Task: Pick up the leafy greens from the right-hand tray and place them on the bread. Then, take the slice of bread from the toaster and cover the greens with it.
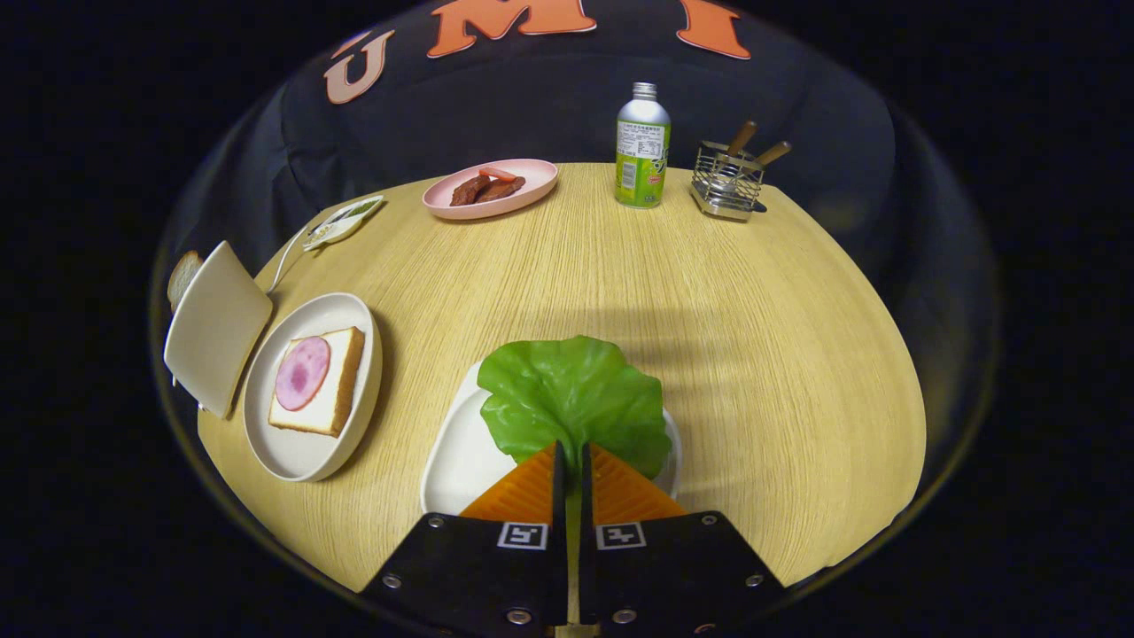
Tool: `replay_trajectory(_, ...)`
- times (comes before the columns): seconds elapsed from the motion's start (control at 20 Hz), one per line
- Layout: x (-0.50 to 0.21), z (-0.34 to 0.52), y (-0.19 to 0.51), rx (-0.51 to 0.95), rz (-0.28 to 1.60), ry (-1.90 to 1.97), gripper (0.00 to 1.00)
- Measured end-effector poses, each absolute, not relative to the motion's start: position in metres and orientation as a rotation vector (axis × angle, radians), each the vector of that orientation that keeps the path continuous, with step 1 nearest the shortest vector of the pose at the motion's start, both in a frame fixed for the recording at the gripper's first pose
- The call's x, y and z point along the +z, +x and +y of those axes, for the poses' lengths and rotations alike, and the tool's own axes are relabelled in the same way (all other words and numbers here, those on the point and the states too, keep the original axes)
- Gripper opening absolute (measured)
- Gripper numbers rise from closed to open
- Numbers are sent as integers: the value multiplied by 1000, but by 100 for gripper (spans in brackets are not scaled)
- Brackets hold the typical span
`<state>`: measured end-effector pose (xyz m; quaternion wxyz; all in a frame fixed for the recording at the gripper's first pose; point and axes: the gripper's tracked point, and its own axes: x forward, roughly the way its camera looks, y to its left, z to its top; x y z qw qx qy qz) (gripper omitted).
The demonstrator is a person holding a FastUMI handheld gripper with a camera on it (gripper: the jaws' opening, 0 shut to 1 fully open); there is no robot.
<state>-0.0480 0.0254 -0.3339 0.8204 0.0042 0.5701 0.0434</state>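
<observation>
Pale wood-grain table (709, 292) filled the booth, with black cloth hanging behind it. Close to the camera, the gripper (572, 456) had its two fingers drawn almost together, pinching the near edge of the leafy greens (571, 403). That single broad green leaf spread over the white tray (461, 461) just ahead of the fingers. Well to the left sat a round white plate (301, 452) holding a slice of bread (332, 390) topped with a pink round of meat (302, 372). Just beyond that plate stood the toaster (215, 326), another bread slice (182, 276) peeking out behind it. Far across the table were a pink plate (532, 186) of dark food, a bottle (643, 151) and a wire caddy (727, 182)
</observation>
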Motion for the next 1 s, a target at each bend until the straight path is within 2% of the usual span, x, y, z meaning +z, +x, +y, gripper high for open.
replay_trajectory(0.5,-295,53,-23,153,1089,202,3)
replay_trajectory(1.0,-257,112,-4,289,1005,216,3)
